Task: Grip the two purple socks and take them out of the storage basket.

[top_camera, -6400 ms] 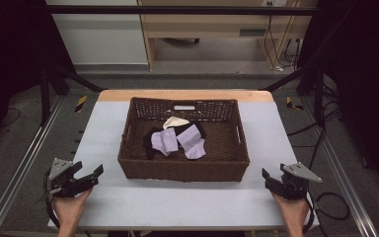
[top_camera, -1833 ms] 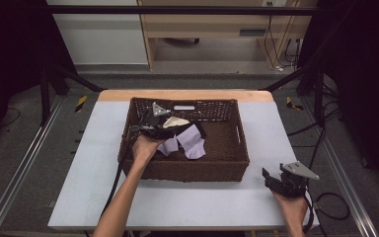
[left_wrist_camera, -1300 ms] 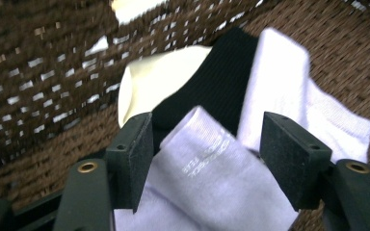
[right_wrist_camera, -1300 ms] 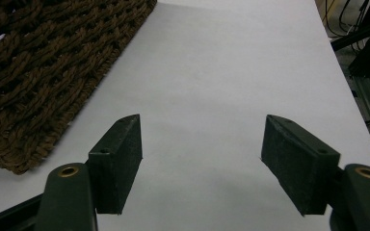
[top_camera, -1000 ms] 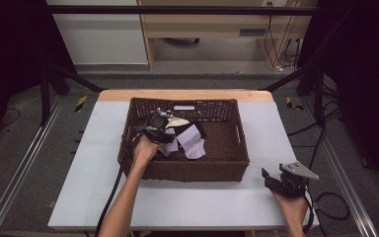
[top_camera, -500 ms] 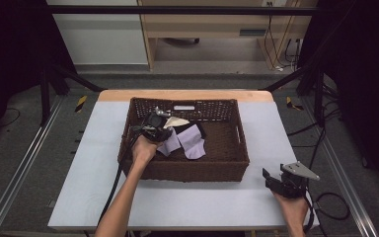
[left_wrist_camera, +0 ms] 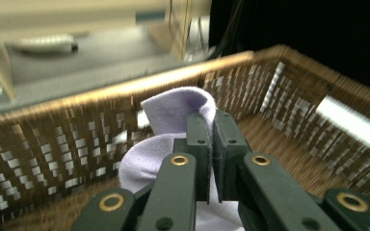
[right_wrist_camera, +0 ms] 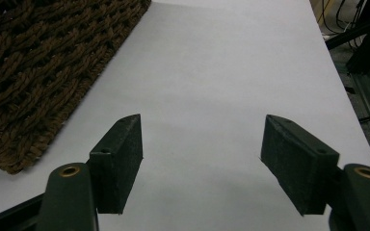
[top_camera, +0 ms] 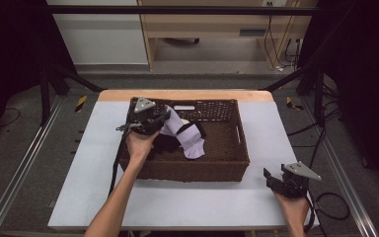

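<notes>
We see the left gripper [left_wrist_camera: 211, 144] clamped on a lilac sock [left_wrist_camera: 173, 115] over the basket's [top_camera: 237, 148] left end; the right gripper [right_wrist_camera: 202, 163] rests wide open, empty, near the table's [top_camera: 103, 197] right front corner.

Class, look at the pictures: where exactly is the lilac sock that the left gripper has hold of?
In the high view, the lilac sock hangs from the left gripper over the wicker basket's rear left corner, above a second lilac sock.

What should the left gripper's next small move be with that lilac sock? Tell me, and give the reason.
Probably lift it straight up. The left gripper has its jaws shut on a fold of the lilac sock, but the rest of the sock trails down inside the wicker basket, beside a second lilac sock and a black garment. Rising first should free it before crossing the wall.
</notes>
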Motion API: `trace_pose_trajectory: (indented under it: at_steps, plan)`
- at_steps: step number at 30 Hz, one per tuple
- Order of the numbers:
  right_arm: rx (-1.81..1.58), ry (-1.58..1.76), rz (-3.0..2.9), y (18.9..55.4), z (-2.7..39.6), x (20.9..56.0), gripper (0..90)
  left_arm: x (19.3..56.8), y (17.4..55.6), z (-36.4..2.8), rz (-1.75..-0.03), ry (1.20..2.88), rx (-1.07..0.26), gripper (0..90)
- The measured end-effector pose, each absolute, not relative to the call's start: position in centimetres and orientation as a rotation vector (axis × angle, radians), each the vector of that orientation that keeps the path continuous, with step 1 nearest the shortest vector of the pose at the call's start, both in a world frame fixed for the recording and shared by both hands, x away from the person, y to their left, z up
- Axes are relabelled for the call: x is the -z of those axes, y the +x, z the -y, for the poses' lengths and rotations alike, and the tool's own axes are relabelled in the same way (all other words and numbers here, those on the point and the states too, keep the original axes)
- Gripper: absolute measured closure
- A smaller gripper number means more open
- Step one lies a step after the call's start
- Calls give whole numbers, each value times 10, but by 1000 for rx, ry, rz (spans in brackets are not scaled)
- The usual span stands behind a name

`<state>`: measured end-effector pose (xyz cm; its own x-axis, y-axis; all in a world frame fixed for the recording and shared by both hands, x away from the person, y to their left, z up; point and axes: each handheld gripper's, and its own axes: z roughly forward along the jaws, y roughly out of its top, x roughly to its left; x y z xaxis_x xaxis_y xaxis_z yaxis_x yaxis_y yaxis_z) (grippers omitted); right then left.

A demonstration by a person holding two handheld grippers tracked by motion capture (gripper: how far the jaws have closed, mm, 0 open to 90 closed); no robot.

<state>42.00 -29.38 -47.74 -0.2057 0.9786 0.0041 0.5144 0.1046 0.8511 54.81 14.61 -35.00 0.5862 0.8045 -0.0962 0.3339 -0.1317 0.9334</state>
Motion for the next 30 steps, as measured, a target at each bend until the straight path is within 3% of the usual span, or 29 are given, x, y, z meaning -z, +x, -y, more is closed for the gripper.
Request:
trace_pose_trajectory:
  at_steps: [15,30]
  plan:
    - [-1006,1463,-1784,419,295,477,313,300,484,-164,-717,1617,-525,856]
    - [-1005,1461,-1779,419,296,476,316,294,425,-182,-581,1605,-482,855]
